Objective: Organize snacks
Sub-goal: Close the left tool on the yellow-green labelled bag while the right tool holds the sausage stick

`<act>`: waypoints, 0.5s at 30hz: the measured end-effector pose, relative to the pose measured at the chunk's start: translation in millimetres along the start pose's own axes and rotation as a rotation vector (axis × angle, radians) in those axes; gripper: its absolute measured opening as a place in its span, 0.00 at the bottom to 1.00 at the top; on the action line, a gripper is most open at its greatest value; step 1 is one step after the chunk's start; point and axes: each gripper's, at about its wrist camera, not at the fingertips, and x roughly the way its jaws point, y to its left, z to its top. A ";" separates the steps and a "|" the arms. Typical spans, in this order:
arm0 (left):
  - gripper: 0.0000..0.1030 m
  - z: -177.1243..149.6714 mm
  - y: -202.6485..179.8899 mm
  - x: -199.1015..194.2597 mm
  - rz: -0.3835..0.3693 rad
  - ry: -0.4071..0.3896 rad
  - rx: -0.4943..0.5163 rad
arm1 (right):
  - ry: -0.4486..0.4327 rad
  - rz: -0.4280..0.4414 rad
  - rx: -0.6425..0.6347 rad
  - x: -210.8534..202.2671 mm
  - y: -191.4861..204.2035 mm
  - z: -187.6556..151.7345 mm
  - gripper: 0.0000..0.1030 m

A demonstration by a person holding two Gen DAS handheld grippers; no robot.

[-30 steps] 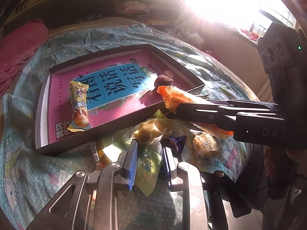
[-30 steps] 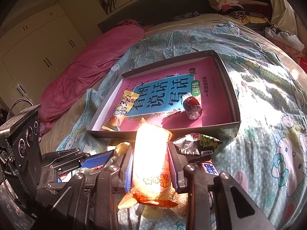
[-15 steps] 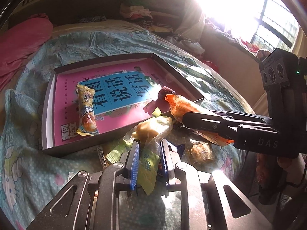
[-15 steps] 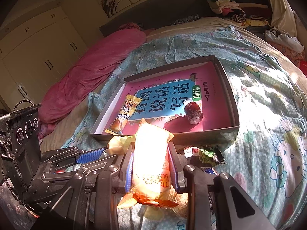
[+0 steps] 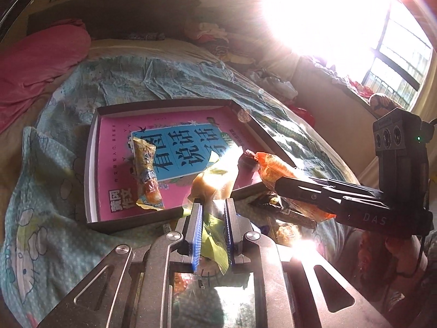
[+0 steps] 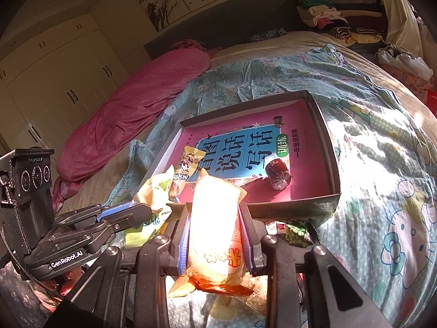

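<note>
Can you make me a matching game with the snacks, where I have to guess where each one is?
Things:
1. orange snack pack
2. yellow-green snack pack
3. dark round candy
4. long yellow cartoon snack

Places:
A. lying in the box, near its left side
B. held in the left gripper
C. lying in the box, near its right side
D. held in the right gripper

Pairs: 1-D, 2-B, 3-C, 4-A

pink blanket (image 6: 131, 112): far left on bed | white closet (image 6: 54, 73): far left | clothes pile (image 6: 336, 16): far right | bright window (image 5: 393, 63): far right
</note>
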 end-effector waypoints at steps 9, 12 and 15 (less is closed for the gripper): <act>0.14 10.2 18.0 -9.9 0.009 -0.053 -0.052 | -0.015 0.001 0.003 -0.7 0.2 3.8 0.31; 0.14 13.9 25.2 -11.2 0.020 -0.065 -0.072 | -0.018 0.000 0.003 -1.3 0.3 4.8 0.31; 0.14 16.4 33.3 -12.2 0.035 -0.077 -0.092 | -0.024 0.000 0.006 -1.8 -0.1 7.1 0.31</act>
